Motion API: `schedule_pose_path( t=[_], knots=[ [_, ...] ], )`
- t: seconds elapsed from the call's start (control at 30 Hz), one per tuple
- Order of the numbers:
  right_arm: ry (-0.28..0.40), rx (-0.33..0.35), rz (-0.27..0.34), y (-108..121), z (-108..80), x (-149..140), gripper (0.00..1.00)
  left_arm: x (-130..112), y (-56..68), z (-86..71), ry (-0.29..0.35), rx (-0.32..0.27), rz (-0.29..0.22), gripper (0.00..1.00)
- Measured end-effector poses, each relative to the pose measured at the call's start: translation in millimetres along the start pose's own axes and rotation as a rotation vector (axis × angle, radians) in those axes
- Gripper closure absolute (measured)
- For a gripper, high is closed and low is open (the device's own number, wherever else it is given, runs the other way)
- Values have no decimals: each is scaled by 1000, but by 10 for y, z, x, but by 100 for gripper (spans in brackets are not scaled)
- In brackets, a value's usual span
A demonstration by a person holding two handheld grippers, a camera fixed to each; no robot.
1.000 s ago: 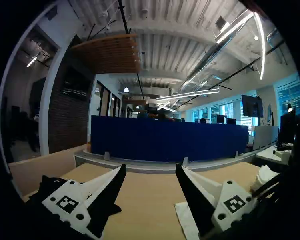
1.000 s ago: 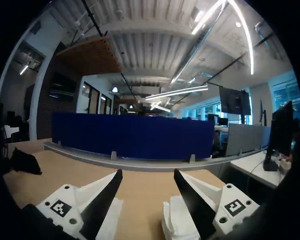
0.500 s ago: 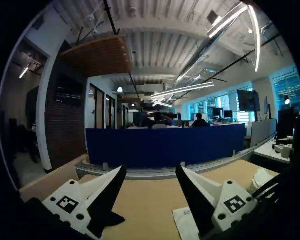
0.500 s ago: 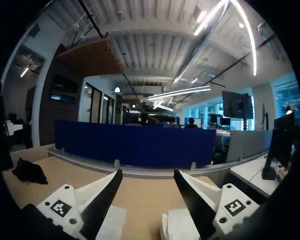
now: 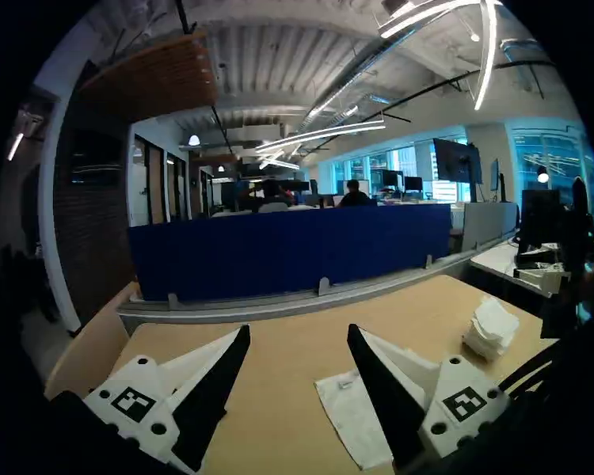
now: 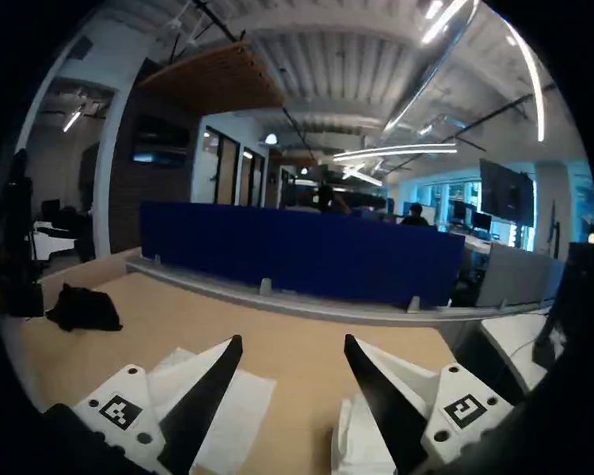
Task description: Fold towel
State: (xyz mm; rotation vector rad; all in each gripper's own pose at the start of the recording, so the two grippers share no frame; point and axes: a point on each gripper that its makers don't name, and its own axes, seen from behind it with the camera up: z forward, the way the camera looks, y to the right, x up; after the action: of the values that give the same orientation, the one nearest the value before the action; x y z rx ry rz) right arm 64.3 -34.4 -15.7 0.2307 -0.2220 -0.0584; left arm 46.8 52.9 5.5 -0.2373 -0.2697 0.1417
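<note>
A white towel (image 5: 346, 405) lies flat on the wooden table (image 5: 297, 360), partly under the right finger of my left gripper (image 5: 297, 332), which hangs open above the table with nothing between its fingers. In the right gripper view the same flat towel (image 6: 235, 405) lies below the left finger of my right gripper (image 6: 292, 342), which is also open and holds nothing. Both grippers are above the towel and apart from it.
A stack of folded white towels (image 5: 491, 326) sits near the table's right edge and appears under the right finger (image 6: 352, 431) in the right gripper view. A crumpled black cloth (image 6: 85, 307) lies at the far left. A blue partition (image 5: 289, 249) borders the table's far side.
Both views have tilted down and show more of the table. The left gripper view has swung away from the black cloth, and the flat towel and the stack show more fully. Both grippers stay open.
</note>
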Motion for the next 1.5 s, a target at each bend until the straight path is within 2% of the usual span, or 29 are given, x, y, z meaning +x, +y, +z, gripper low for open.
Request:
schedule_pose_path(
  t=[0.23, 0.43, 0.67, 0.97, 1.23, 1.5],
  knots=[
    [-180, 165, -85, -346, -82, -370, 0, -391, 377, -11, -135, -147, 60, 9],
    [-234, 228, -142, -510, -106, -556, 0, -639, 567, -14, -191, -200, 118, 9],
    [-285, 258, -160, -597, -79, -840, 0, -967, 674, -1, -242, -223, 128, 9],
    [-354, 280, -186, -660, 6, -1403, 0, -1692, 800, -24, -346, -257, 157, 9],
    [-421, 311, -197, -792, 49, -1981, 0, -2340, 945, 4, -437, -294, 160, 9],
    [-471, 330, -190, -885, 80, -2433, 0, -2851, 1101, 54, -512, -333, 170, 9]
  ],
)
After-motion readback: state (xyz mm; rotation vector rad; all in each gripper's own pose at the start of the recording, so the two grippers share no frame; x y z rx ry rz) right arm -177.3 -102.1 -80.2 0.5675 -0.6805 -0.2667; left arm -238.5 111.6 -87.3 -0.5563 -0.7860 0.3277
